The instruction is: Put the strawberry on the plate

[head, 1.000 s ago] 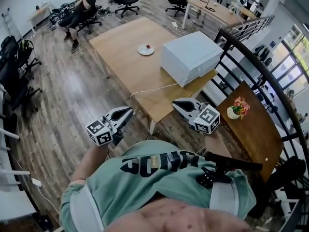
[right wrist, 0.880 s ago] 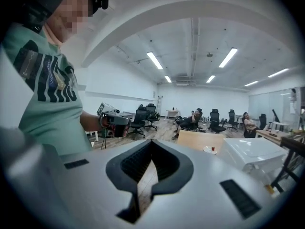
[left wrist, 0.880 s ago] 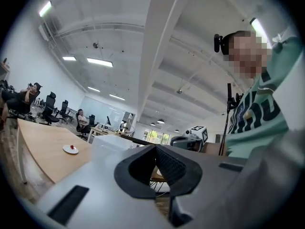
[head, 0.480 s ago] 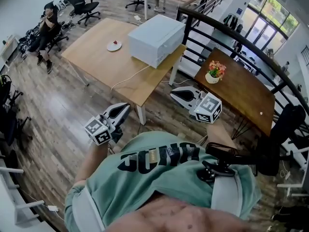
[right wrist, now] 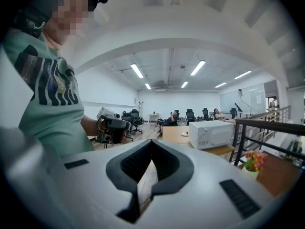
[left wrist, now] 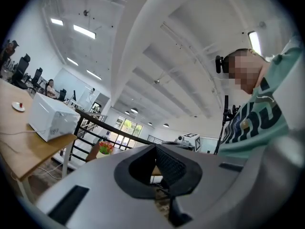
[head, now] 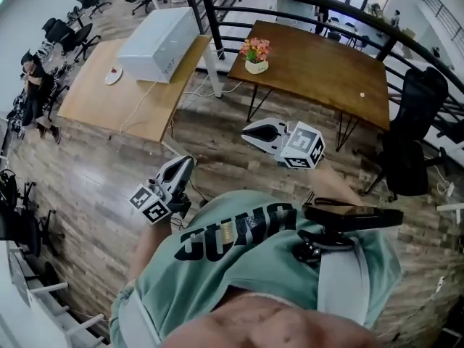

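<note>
Well, your L gripper (head: 185,163) & R gripper (head: 249,128) fingers sit pinched together, empty, w/ the plate (head: 112,76) far beyond them.

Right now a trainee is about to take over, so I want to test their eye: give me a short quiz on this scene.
1. True or false: the strawberry lies on the plate.
2. What stands beside the plate on the light table? A) white box B) laptop C) kettle
3. What do the left gripper and right gripper hold?
Key: 1 true; 2 A; 3 nothing, both are shut and empty.
</note>
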The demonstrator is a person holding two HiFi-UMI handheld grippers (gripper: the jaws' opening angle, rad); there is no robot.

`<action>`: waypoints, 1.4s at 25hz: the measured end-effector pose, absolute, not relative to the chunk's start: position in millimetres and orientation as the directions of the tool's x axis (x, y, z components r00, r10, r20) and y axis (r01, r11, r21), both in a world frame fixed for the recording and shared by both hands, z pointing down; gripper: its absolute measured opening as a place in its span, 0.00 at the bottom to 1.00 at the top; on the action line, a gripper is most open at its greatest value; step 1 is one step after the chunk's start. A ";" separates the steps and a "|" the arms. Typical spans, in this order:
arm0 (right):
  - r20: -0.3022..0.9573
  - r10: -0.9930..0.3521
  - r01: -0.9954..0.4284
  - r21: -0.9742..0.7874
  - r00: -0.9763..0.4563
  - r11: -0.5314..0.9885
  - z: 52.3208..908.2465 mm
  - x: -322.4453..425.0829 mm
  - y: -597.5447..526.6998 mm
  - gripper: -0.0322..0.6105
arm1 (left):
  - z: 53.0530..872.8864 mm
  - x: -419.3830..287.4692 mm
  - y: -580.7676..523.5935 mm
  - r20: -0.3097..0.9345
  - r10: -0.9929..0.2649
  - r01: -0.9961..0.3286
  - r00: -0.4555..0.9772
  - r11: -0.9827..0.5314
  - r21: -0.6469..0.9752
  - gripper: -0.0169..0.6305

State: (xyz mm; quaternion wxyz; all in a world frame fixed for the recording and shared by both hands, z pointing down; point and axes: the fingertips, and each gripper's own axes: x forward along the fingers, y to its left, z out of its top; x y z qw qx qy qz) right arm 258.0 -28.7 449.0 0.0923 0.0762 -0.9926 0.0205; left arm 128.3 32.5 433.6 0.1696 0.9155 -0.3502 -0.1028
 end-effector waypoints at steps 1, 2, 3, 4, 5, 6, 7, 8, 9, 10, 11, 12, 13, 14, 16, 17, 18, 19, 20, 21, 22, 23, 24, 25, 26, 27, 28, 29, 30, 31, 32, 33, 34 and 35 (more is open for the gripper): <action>0.182 -0.152 -0.162 -0.043 -0.972 0.986 452.0 277.0 -26.1 0.06 | 434.7 150.1 36.2 -0.054 -0.666 -0.599 0.744 -0.701 0.386 0.03; 0.172 -0.155 -0.167 -0.058 -0.973 0.984 452.9 293.1 -23.8 0.06 | 434.4 168.5 40.0 -0.040 -0.657 -0.596 0.752 -0.705 0.385 0.03; 0.160 -0.158 -0.171 -0.072 -0.974 0.983 453.5 306.5 -21.6 0.06 | 433.1 182.9 43.6 -0.027 -0.652 -0.595 0.758 -0.707 0.382 0.03; 0.149 -0.161 -0.174 -0.084 -0.976 0.981 454.0 317.1 -19.6 0.06 | 431.1 193.2 46.9 -0.018 -0.651 -0.598 0.759 -0.708 0.377 0.03; 0.139 -0.164 -0.177 -0.093 -0.977 0.980 454.0 325.0 -17.5 0.06 | 428.9 200.1 50.0 -0.010 -0.652 -0.602 0.758 -0.706 0.373 0.03; 0.131 -0.165 -0.179 -0.101 -0.977 0.979 453.8 330.4 -15.1 0.06 | 427.1 204.3 53.3 -0.004 -0.655 -0.607 0.755 -0.702 0.371 0.03; 0.124 -0.165 -0.179 -0.109 -0.978 0.978 453.5 333.6 -12.1 0.06 | 425.9 206.6 57.0 0.002 -0.660 -0.613 0.751 -0.698 0.370 0.03; 0.117 -0.162 -0.176 -0.116 -0.980 0.978 453.1 335.2 -8.5 0.06 | 425.2 207.5 61.0 0.007 -0.665 -0.619 0.747 -0.693 0.369 0.03; 0.110 -0.158 -0.172 -0.124 -0.981 0.977 452.7 335.2 -4.4 0.06 | 424.5 207.1 64.9 0.009 -0.669 -0.625 0.743 -0.689 0.368 0.03; 0.105 -0.154 -0.167 -0.131 -0.983 0.977 452.5 333.9 -0.2 0.06 | 423.4 205.5 68.6 0.009 -0.673 -0.629 0.740 -0.686 0.365 0.03; 0.103 -0.149 -0.162 -0.137 -0.984 0.977 452.6 331.2 4.1 0.06 | 422.1 202.5 72.0 0.004 -0.677 -0.631 0.736 -0.685 0.363 0.03; 0.104 -0.144 -0.158 -0.139 -0.984 0.978 452.8 327.2 8.5 0.06 | 421.1 198.1 75.7 -0.004 -0.680 -0.632 0.733 -0.684 0.363 0.03; 0.108 -0.141 -0.155 -0.141 -0.984 0.978 453.2 321.7 13.0 0.06 | 420.7 192.4 80.1 -0.013 -0.682 -0.632 0.731 -0.684 0.364 0.03; 0.112 -0.138 -0.153 -0.142 -0.984 0.978 453.7 315.0 17.8 0.06 | 421.1 185.5 85.2 -0.021 -0.684 -0.631 0.729 -0.684 0.365 0.03; 0.115 -0.134 -0.150 -0.145 -0.984 0.978 454.1 297.4 27.2 0.06 | 423.5 168.5 97.4 -0.033 -0.685 -0.629 0.728 -0.686 0.365 0.03; 0.115 -0.135 -0.151 -0.145 -0.984 0.978 453.9 286.4 31.6 0.06 | 424.7 158.0 103.9 -0.037 -0.684 -0.628 0.728 -0.688 0.362 0.03; 0.114 -0.137 -0.153 -0.143 -0.984 0.978 453.2 274.0 35.7 0.06 | 425.5 145.9 110.6 -0.041 -0.684 -0.628 0.729 -0.691 0.357 0.03; 0.114 -0.142 -0.157 -0.141 -0.983 0.977 452.3 260.2 39.6 0.06 | 426.3 132.6 117.6 -0.045 -0.684 -0.630 0.728 -0.693 0.350 0.03; 0.116 -0.147 -0.163 -0.140 -0.982 0.977 451.6 245.4 43.7 0.06 | 427.6 118.0 125.1 -0.047 -0.686 -0.633 0.726 -0.694 0.343 0.03; 0.118 -0.153 -0.169 -0.144 -0.981 0.975 451.7 229.6 48.8 0.06 | 429.5 102.1 133.3 -0.047 -0.689 -0.637 0.723 -0.693 0.337 0.03; 0.119 -0.154 -0.171 -0.150 -0.981 0.974 453.0 212.8 55.3 0.06 | 431.8 85.0 142.1 -0.044 -0.692 -0.643 0.720 -0.690 0.334 0.03; 0.121 -0.150 -0.168 -0.154 -0.981 0.974 455.3 195.4 62.8 0.06 | 434.4 67.3 150.9 -0.040 -0.695 -0.647 0.718 -0.687 0.330 0.03; 0.126 -0.144 -0.163 -0.155 -0.982 0.974 458.1 178.3 69.4 0.06 | 437.4 49.8 158.4 -0.036 -0.698 -0.652 0.715 -0.685 0.324 0.03; 0.133 -0.138 -0.158 -0.154 -0.981 0.975 460.8 162.5 73.9 0.06 | 440.9 33.1 163.7 -0.031 -0.701 -0.658 0.712 -0.682 0.318 0.03; 0.142 -0.133 -0.154 -0.151 -0.981 0.976 462.6 148.1 76.6 0.06 | 444.7 17.4 166.9 -0.028 -0.707 -0.665 0.707 -0.678 0.314 0.03; 0.149 -0.128 -0.150 -0.149 -0.981 0.977 463.2 134.7 78.6 0.06 | 448.3 2.7 168.9 -0.026 -0.713 -0.671 0.700 -0.670 0.316 0.03; 0.153 -0.121 -0.144 -0.146 -0.981 0.979 462.7 121.9 81.0 0.06 | 450.8 -10.8 170.3 -0.027 -0.720 -0.676 0.693 -0.663 0.323 0.03; 0.155 -0.113 -0.135 -0.142 -0.981 0.981 461.5 110.2 83.5 0.06 | 452.1 -22.7 171.4 -0.031 -0.726 -0.678 0.687 -0.656 0.332 0.03; 0.156 -0.104 -0.126 -0.138 -0.982 0.982 459.6 100.0 85.3 0.06 | 452.1 -32.3 171.7 -0.036 -0.730 -0.679 0.682 -0.651 0.340 0.03; 0.158 -0.095 -0.117 -0.134 -0.983 0.984 457.3 92.1 86.0 0.06 | 451.2 -38.8 171.2 -0.043 -0.733 -0.678 0.679 -0.649 0.345 0.03; 0.160 -0.089 -0.110 -0.131 -0.983 0.985 455.0 86.5 85.6 0.06 | 449.8 -42.5 170.2 -0.051 -0.734 -0.677 0.677 -0.649 0.347 0.03; 0.162 -0.083 -0.104 -0.127 -0.983 0.986 452.9 83.3 84.6 0.06 | 448.5 -43.8 169.1 -0.059 -0.735 -0.676 0.676 -0.649 0.349 0.03; 0.163 -0.079 -0.100 -0.124 -0.983 0.987 451.0 82.2 83.1 0.06 | 447.3 -43.4 167.9 -0.066 -0.735 -0.674 0.675 -0.650 0.350 0.03; 0.162 -0.077 -0.097 -0.122 -0.984 0.988 449.2 83.3 81.0 0.06 | 446.2 -41.4 166.4 -0.071 -0.735 -0.673 0.674 -0.651 0.350 0.03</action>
